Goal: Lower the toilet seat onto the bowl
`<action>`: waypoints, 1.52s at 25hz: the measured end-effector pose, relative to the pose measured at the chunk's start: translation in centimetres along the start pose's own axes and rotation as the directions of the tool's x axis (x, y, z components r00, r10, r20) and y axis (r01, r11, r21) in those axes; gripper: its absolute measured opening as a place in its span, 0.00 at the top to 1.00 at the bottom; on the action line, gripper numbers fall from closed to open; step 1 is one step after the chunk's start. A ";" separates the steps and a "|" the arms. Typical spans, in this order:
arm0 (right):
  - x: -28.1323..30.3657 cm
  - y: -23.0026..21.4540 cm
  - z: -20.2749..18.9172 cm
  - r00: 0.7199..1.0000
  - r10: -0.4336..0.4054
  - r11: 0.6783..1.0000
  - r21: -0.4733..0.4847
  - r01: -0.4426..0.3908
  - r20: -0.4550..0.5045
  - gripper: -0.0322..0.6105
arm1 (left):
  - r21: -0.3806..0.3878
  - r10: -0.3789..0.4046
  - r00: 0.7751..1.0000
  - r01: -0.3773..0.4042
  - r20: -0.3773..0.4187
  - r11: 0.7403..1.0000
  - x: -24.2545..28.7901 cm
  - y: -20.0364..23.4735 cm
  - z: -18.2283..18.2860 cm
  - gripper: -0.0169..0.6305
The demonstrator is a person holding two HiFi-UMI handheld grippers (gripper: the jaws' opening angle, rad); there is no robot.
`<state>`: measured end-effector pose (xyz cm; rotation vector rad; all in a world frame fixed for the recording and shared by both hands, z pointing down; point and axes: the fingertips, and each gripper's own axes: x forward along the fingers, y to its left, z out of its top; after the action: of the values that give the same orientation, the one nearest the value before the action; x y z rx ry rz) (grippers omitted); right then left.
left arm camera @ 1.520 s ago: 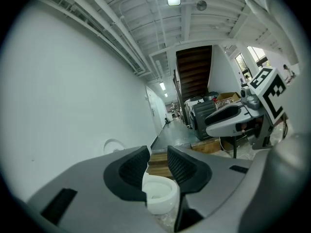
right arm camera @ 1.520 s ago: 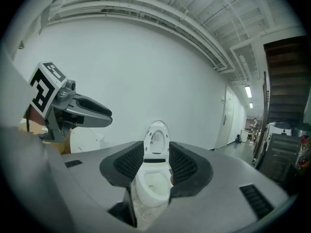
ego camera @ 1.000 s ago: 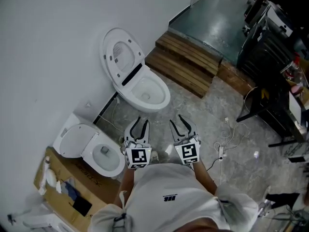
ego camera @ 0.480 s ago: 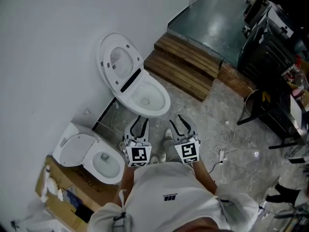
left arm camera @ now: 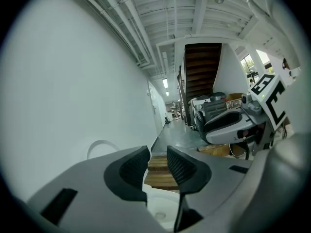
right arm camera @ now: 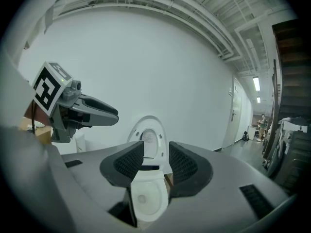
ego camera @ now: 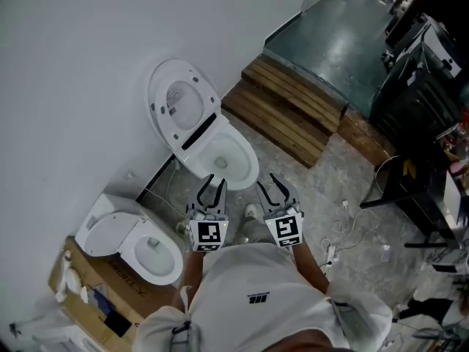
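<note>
Toilet seat [ego camera: 183,103] stands raised behind bowl [ego camera: 253,169], long axis near upright.

Nothing stands between my left gripper [ego camera: 214,185], my right gripper [ego camera: 277,186] and the toilet bowl [ego camera: 250,164] at centre frame. Wooden steps [ego camera: 289,112] crowd its right (close), the wall [ego camera: 73,42] backs the raised seat [ego camera: 179,105], and a second toilet [ego camera: 135,244] blocks lower left. Open floor [ego camera: 308,174] lies right of centre.
</note>
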<state>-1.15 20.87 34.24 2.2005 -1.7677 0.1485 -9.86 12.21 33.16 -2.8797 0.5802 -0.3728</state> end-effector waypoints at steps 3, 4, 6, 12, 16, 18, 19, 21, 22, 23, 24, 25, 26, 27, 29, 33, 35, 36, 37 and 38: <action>2.4 -2.4 0.1 0.999 0.032 0.999 -0.005 -0.032 0.003 0.69 | -0.014 0.024 1.000 -0.024 -0.017 1.000 2.7 0.6 0.4 0.76; 3.3 -3.1 0.2 0.999 0.046 0.999 -0.010 -0.046 0.007 0.69 | -0.022 0.038 0.999 -0.038 -0.024 0.999 3.6 0.9 0.5 0.76; 5.0 -4.2 0.5 0.997 0.079 0.997 -0.005 -0.079 0.002 0.69 | -0.041 0.071 0.997 -0.073 -0.039 0.996 5.1 1.8 0.4 0.76; 10.2 -7.8 1.1 0.988 0.156 0.988 -0.017 -0.156 0.001 0.69 | -0.066 0.168 0.983 -0.173 -0.077 0.983 9.4 4.2 0.7 0.76; 12.8 -9.7 1.2 0.981 0.196 0.980 -0.029 -0.196 0.000 0.69 | -0.069 0.210 0.973 -0.217 -0.096 0.974 11.8 5.1 0.7 0.76; 14.0 -10.4 1.2 0.977 0.214 0.976 -0.033 -0.214 0.000 0.69 | -0.067 0.229 0.968 -0.237 -0.103 0.969 12.9 5.6 0.7 0.76; 14.5 -10.7 1.2 0.975 0.223 0.974 -0.036 -0.222 -0.001 0.69 | -0.066 0.238 0.966 -0.245 -0.106 0.967 13.4 5.8 0.8 0.76; 15.6 -11.3 1.2 0.971 0.239 0.970 -0.041 -0.239 -0.004 0.69 | -0.065 0.252 0.961 -0.260 -0.113 0.963 14.5 6.1 0.8 0.76; 16.2 -11.4 1.2 0.969 0.247 0.968 -0.043 -0.247 -0.006 0.69 | -0.064 0.258 0.959 -0.266 -0.116 0.962 15.0 6.3 0.8 0.76; 16.7 -11.5 1.2 0.967 0.256 0.966 -0.044 -0.256 -0.007 0.69 | -0.063 0.263 0.957 -0.272 -0.118 0.960 15.4 6.5 0.8 0.76; 17.2 -11.5 1.2 0.964 0.264 0.963 -0.044 -0.265 -0.007 0.69 | -0.061 0.270 0.955 -0.279 -0.119 0.958 15.7 6.8 0.8 0.76; 17.7 -11.4 1.3 0.962 0.273 0.961 -0.045 -0.273 -0.007 0.69 | -0.059 0.277 0.953 -0.286 -0.120 0.956 16.0 7.1 0.7 0.76; 18.2 -11.3 1.4 0.959 0.282 0.958 -0.047 -0.282 -0.007 0.69 | -0.057 0.285 0.951 -0.293 -0.122 0.954 16.2 7.4 0.7 0.76; 18.7 -11.1 1.5 0.957 0.290 0.956 -0.049 -0.290 -0.007 0.69 | -0.054 0.291 0.949 -0.299 -0.124 0.953 16.4 7.8 0.7 0.76; 19.6 -10.8 1.9 0.952 0.305 0.951 -0.055 -0.304 -0.005 0.69 | -0.046 0.302 0.945 -0.309 -0.129 0.950 16.7 8.5 0.7 0.76; 21.8 -10.2 2.5 0.948 0.320 0.946 -0.064 -0.319 -0.003 0.69 | -0.050 0.310 0.941 -0.319 -0.133 0.946 17.4 10.3 0.3 0.75; 23.2 -9.8 2.8 0.947 0.321 0.945 -0.070 -0.320 -0.004 0.70 | -0.054 0.315 0.940 -0.324 -0.133 0.945 17.8 11.6 -0.2 0.75; 24.0 -9.6 3.0 0.947 0.320 0.945 -0.072 -0.319 -0.005 0.69 | -0.056 0.316 0.939 -0.326 -0.134 0.944 18.0 12.3 -0.5 0.75; 24.7 -9.4 3.2 0.948 0.319 0.945 -0.073 -0.318 -0.007 0.69 | -0.058 0.317 0.939 -0.327 -0.136 0.943 18.3 13.0 -0.9 0.75; 25.4 -9.3 3.4 0.948 0.317 0.946 -0.073 -0.316 -0.009 0.70 | -0.062 0.316 0.939 -0.327 -0.138 0.943 18.6 13.7 -1.2 0.75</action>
<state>13.33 -2.11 36.29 1.8530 -2.0834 0.1483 1.49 -7.82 35.07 -2.7808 1.0961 -0.4907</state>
